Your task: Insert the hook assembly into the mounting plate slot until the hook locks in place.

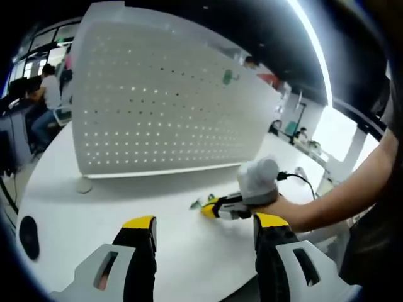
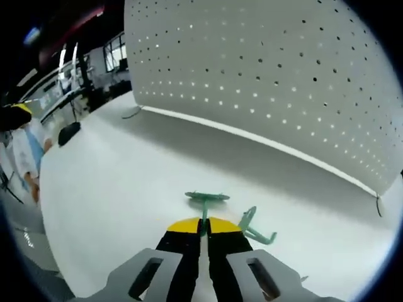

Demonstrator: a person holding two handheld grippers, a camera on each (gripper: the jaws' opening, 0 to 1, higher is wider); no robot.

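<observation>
A white pegboard (image 1: 164, 107) stands upright on the white table (image 1: 94, 214); it also rises beyond the jaws in the right gripper view (image 2: 271, 69). A small green piece (image 1: 227, 77) sits on its upper right. My right gripper (image 2: 204, 225) is shut on the stem of a green hook (image 2: 206, 197), low over the table. A second green hook (image 2: 255, 230) lies just right of it. In the left gripper view the right gripper (image 1: 217, 207) comes in from the right, in a hand, with the green hook (image 1: 200, 202) at its tip. My left gripper (image 1: 205, 223) is open and holds nothing.
A black rounded object (image 1: 28, 236) lies near the table's left edge (image 2: 69, 133). The pegboard's round foot (image 1: 84, 184) rests at its left corner. A cable (image 1: 302, 179) trails at the right. People sit at desks (image 1: 44, 94) beyond the table.
</observation>
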